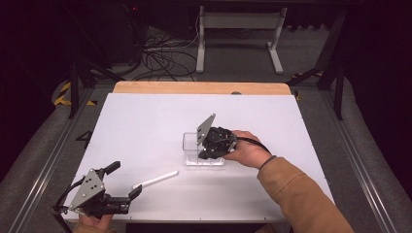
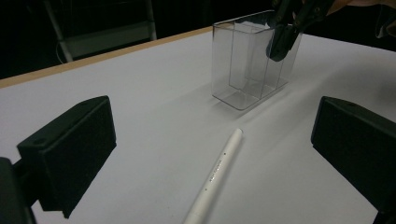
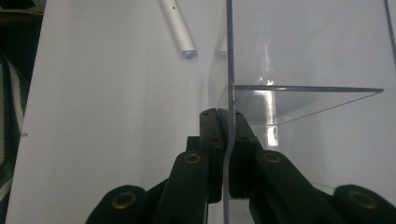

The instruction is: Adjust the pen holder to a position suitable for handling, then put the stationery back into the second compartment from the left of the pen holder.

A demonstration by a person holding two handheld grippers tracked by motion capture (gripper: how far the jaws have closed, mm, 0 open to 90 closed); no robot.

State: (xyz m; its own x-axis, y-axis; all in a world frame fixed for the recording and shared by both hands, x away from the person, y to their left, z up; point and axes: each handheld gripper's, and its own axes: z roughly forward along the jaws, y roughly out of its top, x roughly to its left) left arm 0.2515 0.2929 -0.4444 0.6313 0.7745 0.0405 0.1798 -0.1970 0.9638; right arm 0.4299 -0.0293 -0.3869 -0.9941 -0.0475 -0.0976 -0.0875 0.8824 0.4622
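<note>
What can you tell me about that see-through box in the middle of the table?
The clear box looks like thin, glossy plastic, rectangular and open at the top, with inner walls splitting it into compartments that appear empty. It stands upright on the white table. The right gripper is clamped on one wall at its rim. A white pen lies apart from it, nearer the left gripper.

The clear plastic box (image 1: 194,148) is standing upright mid-table, divided into compartments, its near wall pinched between jaws. The white pen (image 1: 156,179) is lying flat on the white surface, just left of it, untouched.
</note>
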